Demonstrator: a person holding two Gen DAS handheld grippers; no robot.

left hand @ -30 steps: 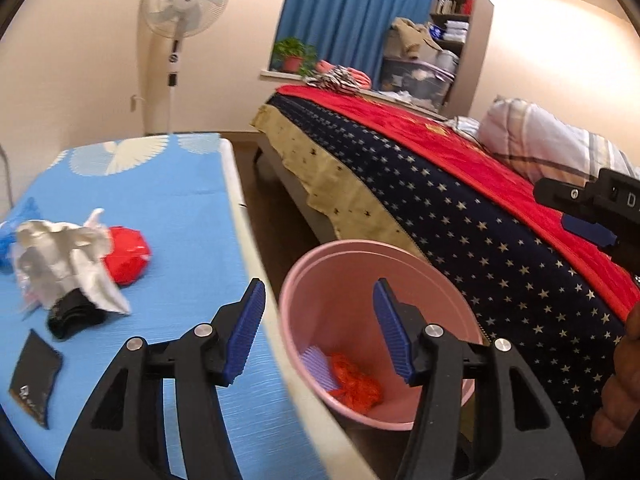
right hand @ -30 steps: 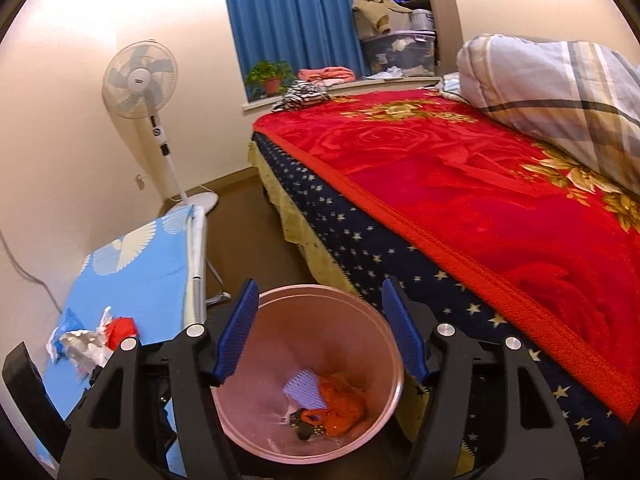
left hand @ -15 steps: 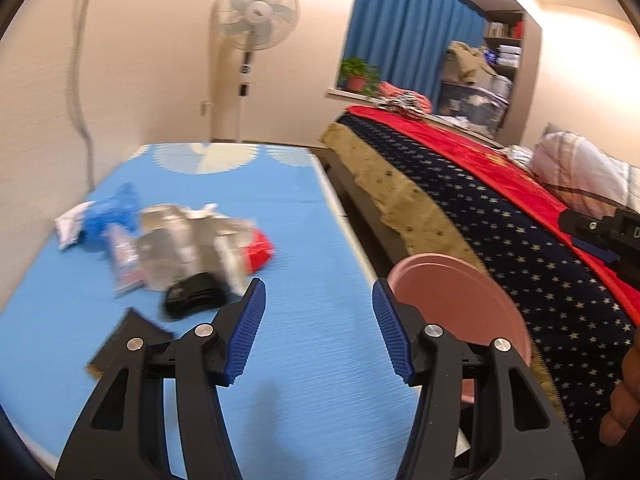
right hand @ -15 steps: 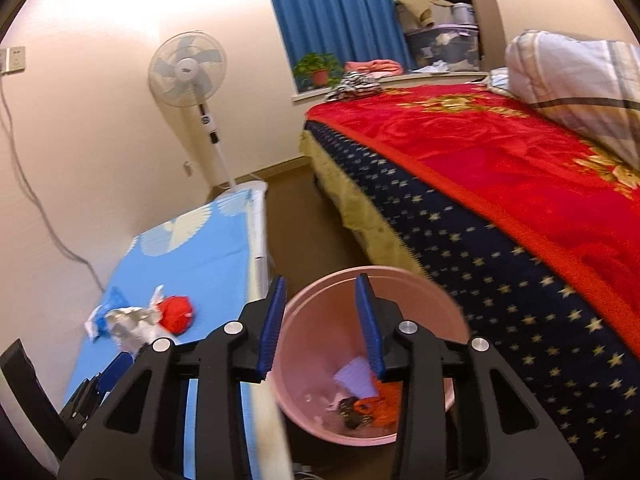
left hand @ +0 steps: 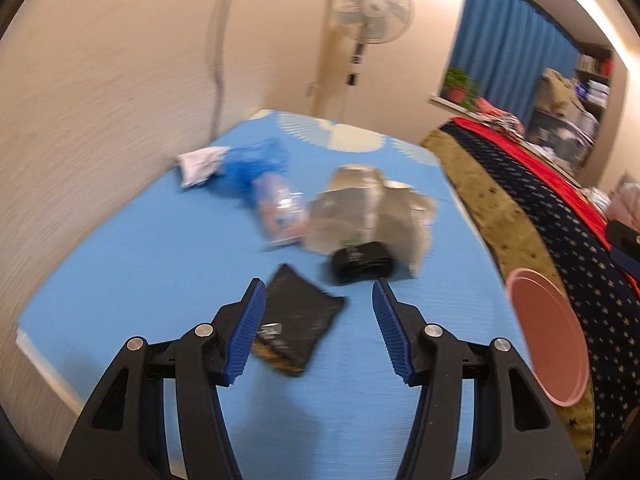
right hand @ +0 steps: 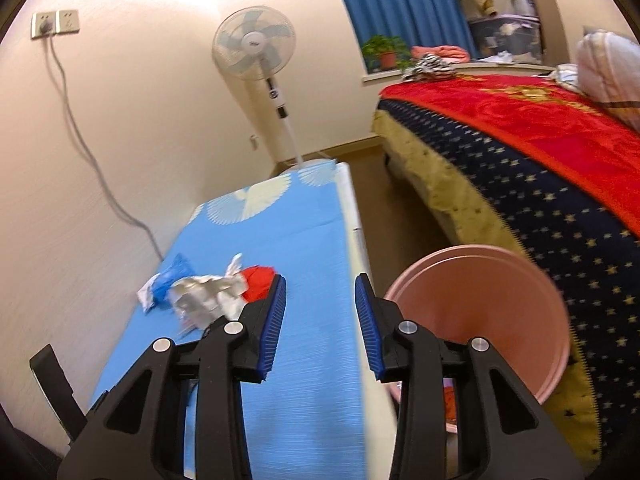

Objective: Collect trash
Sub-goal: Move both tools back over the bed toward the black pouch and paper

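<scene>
Trash lies on a blue-covered table (left hand: 160, 264): a flat black packet (left hand: 298, 322), a black crumpled piece (left hand: 362, 266), a silver foil wrapper (left hand: 372, 210), a clear printed wrapper (left hand: 280, 210), a blue bag (left hand: 256, 166) and a white scrap (left hand: 198, 162). My left gripper (left hand: 318, 332) is open and empty just above the black packet. My right gripper (right hand: 320, 326) is open and empty over the table's right edge, beside the pink bin (right hand: 480, 312). A red wad (right hand: 258, 282) and the foil (right hand: 208, 296) show in the right wrist view.
A bed with a red and starred navy cover (right hand: 540, 152) stands right of the bin. A standing fan (right hand: 262, 64) is at the table's far end. A wall with a socket and cable (right hand: 56, 24) runs along the left.
My left gripper swung left from over the bin to above the trash on the table. My right gripper narrowed somewhat and turned from the bin toward the table's edge.
</scene>
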